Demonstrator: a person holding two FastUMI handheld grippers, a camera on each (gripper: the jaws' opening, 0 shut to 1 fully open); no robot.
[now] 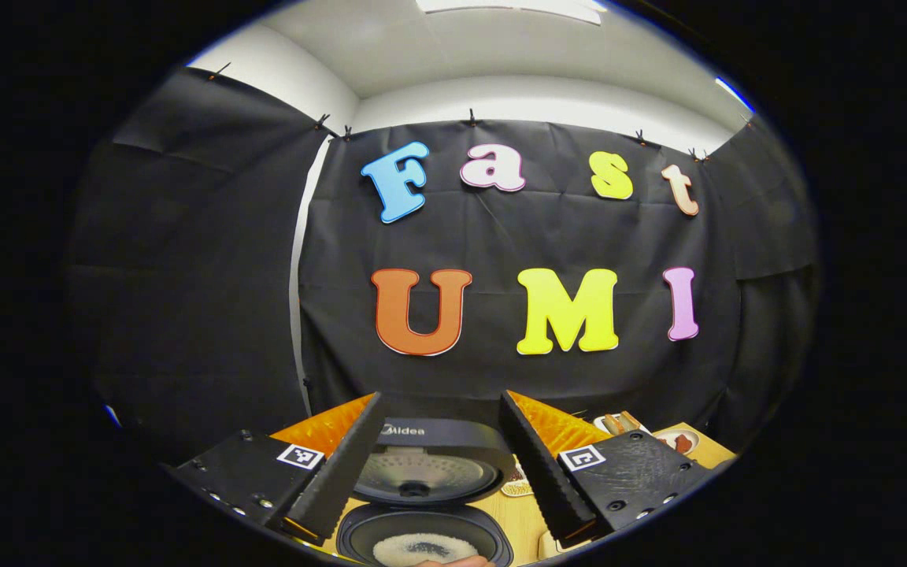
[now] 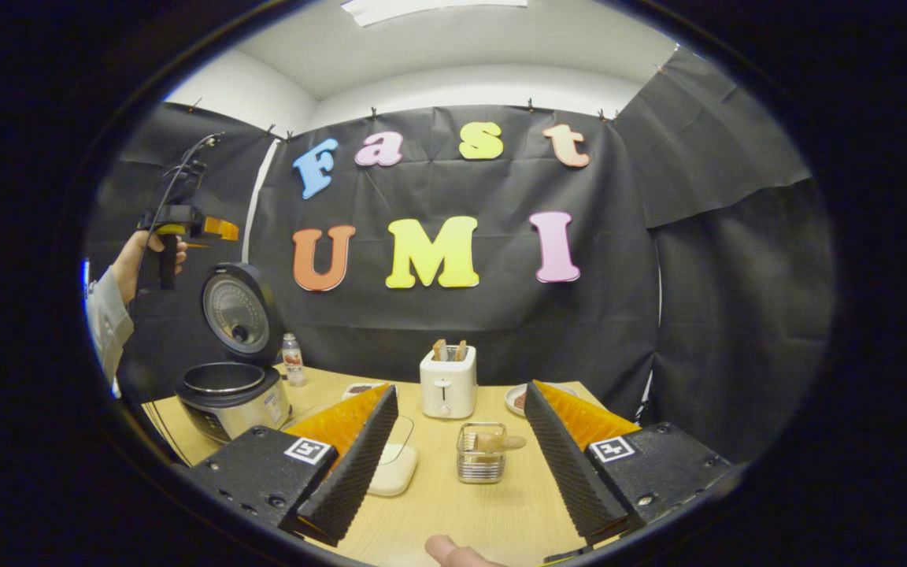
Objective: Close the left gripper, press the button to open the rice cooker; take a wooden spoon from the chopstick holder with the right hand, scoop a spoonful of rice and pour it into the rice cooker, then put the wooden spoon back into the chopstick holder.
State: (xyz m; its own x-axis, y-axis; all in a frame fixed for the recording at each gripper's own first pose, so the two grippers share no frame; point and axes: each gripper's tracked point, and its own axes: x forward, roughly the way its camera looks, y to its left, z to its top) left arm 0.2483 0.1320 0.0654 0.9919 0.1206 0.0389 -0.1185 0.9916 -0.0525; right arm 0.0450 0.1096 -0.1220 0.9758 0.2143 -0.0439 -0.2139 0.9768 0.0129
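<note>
Apparently spoon (image 2: 501,442) in holder (image 2: 479,461); cooker (image 2: 229,394) open.

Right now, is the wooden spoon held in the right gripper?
No: in the right gripper view the wooden spoon sits in the wire chopstick holder on the table, ahead of the open right gripper.

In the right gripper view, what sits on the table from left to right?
Silver rice cooker with raised lid → small clear bottle → white toaster holding bread → wire chopstick holder with wooden spoon → small plate.
</note>
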